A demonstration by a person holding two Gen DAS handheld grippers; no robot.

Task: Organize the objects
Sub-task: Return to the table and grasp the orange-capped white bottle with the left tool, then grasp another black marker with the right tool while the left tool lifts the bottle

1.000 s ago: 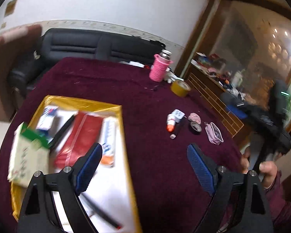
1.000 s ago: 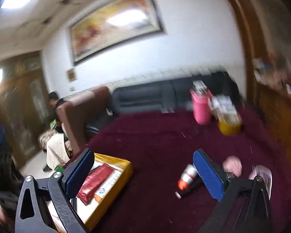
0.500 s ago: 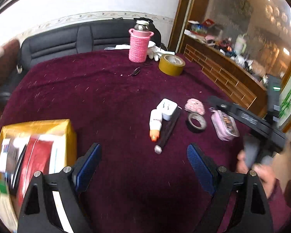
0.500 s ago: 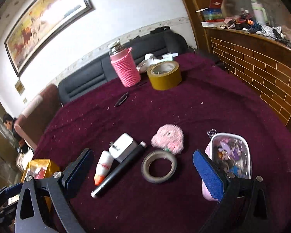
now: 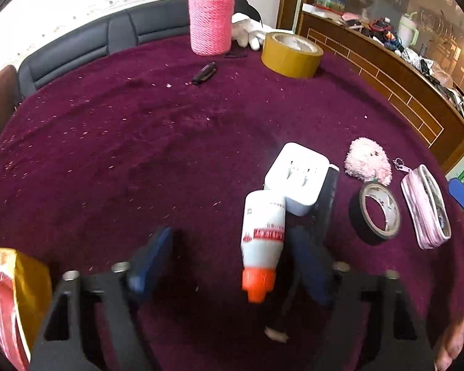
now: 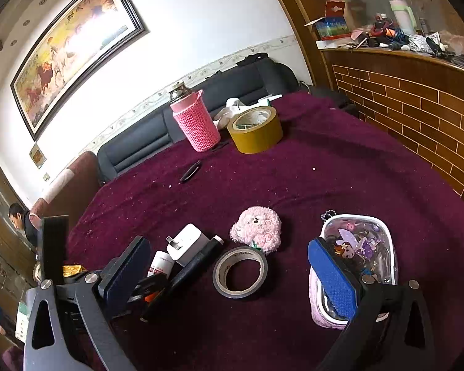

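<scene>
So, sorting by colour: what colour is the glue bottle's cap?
Orange cap on a white bottle; clearest in the left wrist view.

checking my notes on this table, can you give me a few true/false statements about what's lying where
1. The small grey tape roll lies flat between the white glue bottle with orange cap and the pink clear zip pouch. True.
2. The pink knitted bottle sleeve lies on its side. False: it stands upright.
3. The fluffy pink plush sits inside the big yellow tape roll. False: it lies apart from it, near the grey roll.
4. The white plug adapter touches the glue bottle. True.
5. The right gripper holds the pouch. False: its jaws are open, empty.
</scene>
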